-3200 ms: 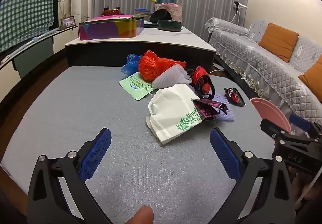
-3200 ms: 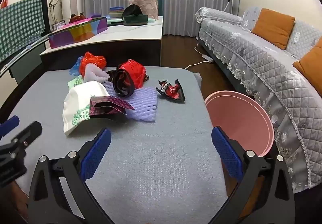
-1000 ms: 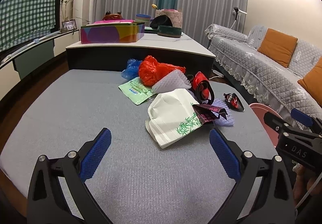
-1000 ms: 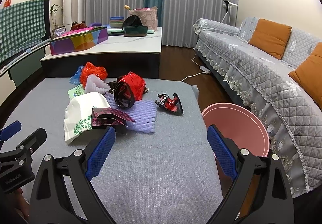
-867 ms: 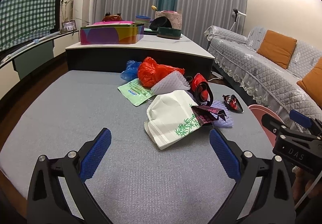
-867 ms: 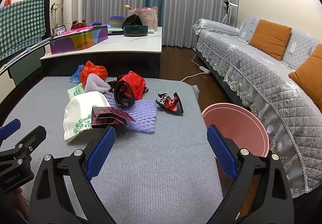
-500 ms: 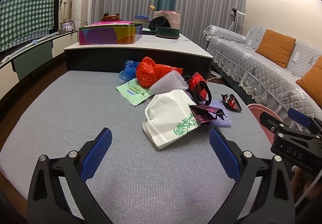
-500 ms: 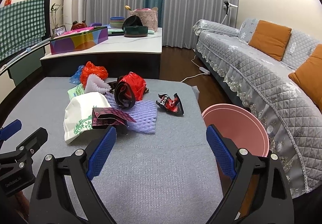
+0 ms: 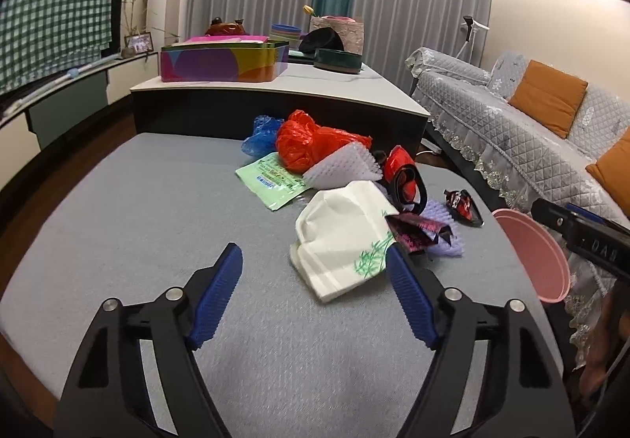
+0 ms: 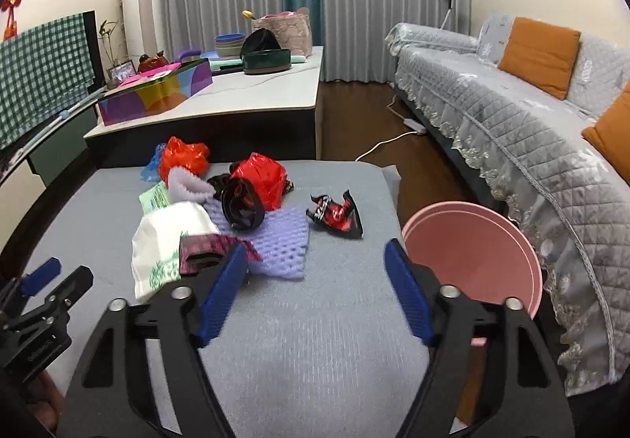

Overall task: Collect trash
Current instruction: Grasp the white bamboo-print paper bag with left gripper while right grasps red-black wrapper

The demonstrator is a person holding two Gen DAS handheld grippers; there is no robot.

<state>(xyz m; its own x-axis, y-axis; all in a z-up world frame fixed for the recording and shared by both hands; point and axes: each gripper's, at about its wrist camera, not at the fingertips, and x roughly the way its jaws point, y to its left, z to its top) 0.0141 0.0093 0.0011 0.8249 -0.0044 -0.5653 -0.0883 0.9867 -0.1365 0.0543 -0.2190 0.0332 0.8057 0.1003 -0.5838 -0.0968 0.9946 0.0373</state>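
Observation:
Trash lies heaped on the grey mat (image 9: 138, 225): a white paper bag (image 9: 338, 237) with a green bamboo print, a dark red wrapper (image 9: 413, 233), purple foam netting (image 10: 283, 237), a red plastic bag (image 9: 311, 143), a black-and-red wrapper (image 10: 336, 215). A pink bin (image 10: 472, 253) stands past the mat's right edge. My left gripper (image 9: 315, 272) hovers just short of the white bag, jaws closing with nothing between them. Nearer the bin, my right gripper (image 10: 315, 272) is over bare mat, its jaws also closing on nothing.
A low white-topped table (image 9: 275, 87) behind the mat carries a colourful box (image 9: 220, 62) and bowls. A grey quilted sofa (image 10: 512, 115) with orange cushions runs along the right. A white cable (image 10: 382, 146) lies on the dark floor.
Both grippers' jaws have narrowed. The right gripper's view has shifted slightly closer to the trash pile and bin. The left gripper has stayed about where it was.

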